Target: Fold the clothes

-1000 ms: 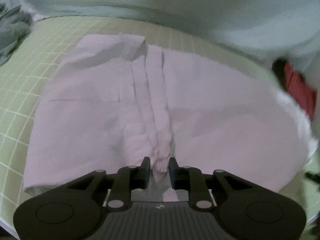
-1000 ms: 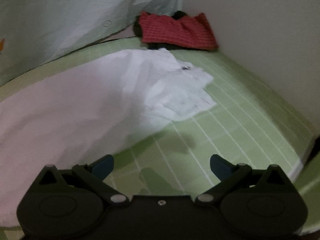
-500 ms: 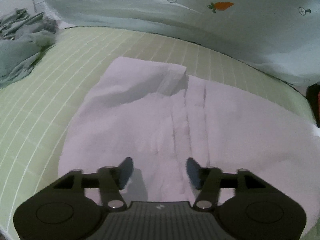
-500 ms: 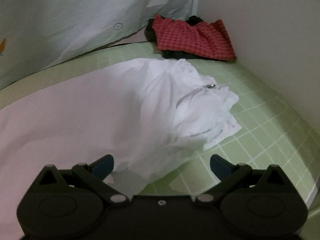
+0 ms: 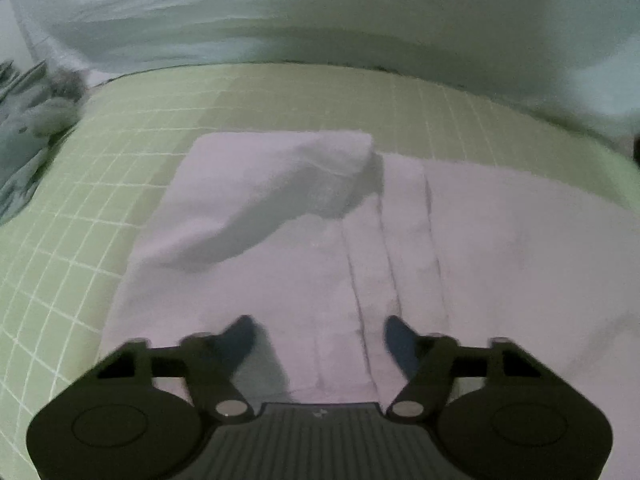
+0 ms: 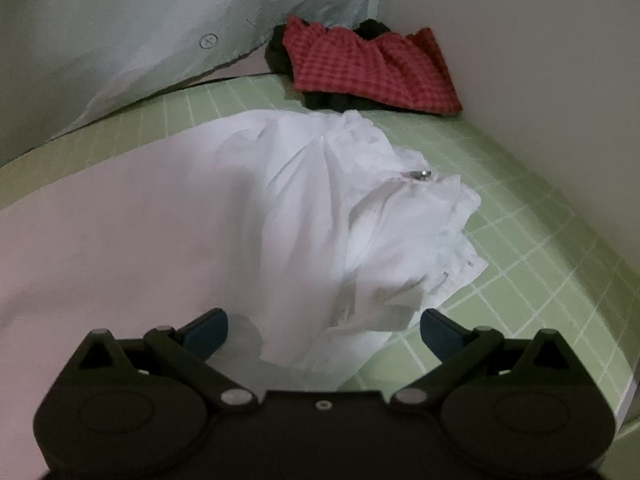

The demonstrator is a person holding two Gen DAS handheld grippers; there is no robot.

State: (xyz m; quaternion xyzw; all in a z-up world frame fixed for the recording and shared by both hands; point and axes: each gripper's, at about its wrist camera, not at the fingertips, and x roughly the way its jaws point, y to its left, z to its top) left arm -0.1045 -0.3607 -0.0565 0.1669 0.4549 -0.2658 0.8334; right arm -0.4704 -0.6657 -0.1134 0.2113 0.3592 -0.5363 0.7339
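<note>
A pale pink-white garment [image 5: 280, 264] lies spread on the green grid mat [image 5: 120, 128], with lengthwise creases down its middle and its far left corner folded over. My left gripper [image 5: 320, 340] hovers open just above its near edge, holding nothing. In the right wrist view the same garment [image 6: 160, 232] ends in a crumpled white bunch with a small metal button [image 6: 418, 175]. My right gripper [image 6: 324, 326] stands open over the bunched near edge, its fingers on either side of the cloth without closing on it.
A red checked cloth on something black [image 6: 368, 68] lies at the far corner by the wall [image 6: 540, 80]. A pale bedsheet with a carrot print [image 5: 400, 12] rises behind the mat. Grey-green crumpled clothing [image 5: 28, 120] sits at the far left.
My left gripper let go of the pinched fabric, opened and drew back over the garment. The right gripper moved closer over the bunched white end, staying open.
</note>
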